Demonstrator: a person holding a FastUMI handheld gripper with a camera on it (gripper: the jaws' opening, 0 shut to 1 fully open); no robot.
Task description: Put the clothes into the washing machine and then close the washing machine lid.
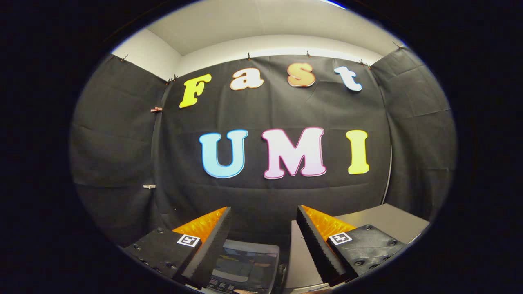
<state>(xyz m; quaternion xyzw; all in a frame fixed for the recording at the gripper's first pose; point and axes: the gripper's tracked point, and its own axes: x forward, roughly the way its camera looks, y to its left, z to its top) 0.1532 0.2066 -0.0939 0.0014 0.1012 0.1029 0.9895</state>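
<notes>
From my remote station I find the gripper (pixel 263 212) spread wide, its two fingers well apart with a broad gap between them. Nothing sits in that gap and neither finger presses on anything; the serrated inner faces of both fingers (pixel 212 245) stand bare. I record the gripper as released and holding nothing.

Below and between the fingers lies the washing machine (pixel 245 265), seen from above. Its lid (pixel 249 255) is a dark, glossy panel lying flat across the top, so the machine appears shut. A strip of controls runs along its near edge, too small for me to make out.

Just beside the machine, under the right finger, stands a grey table (pixel 384 218), its flat top reaching away toward the booth's wall. Black cloth (pixel 122 163) hangs behind and to both sides, clipped along its upper edge, with pale wall above.

I cannot make out the clothes; the lid's surface shows only faint reflections.
</notes>
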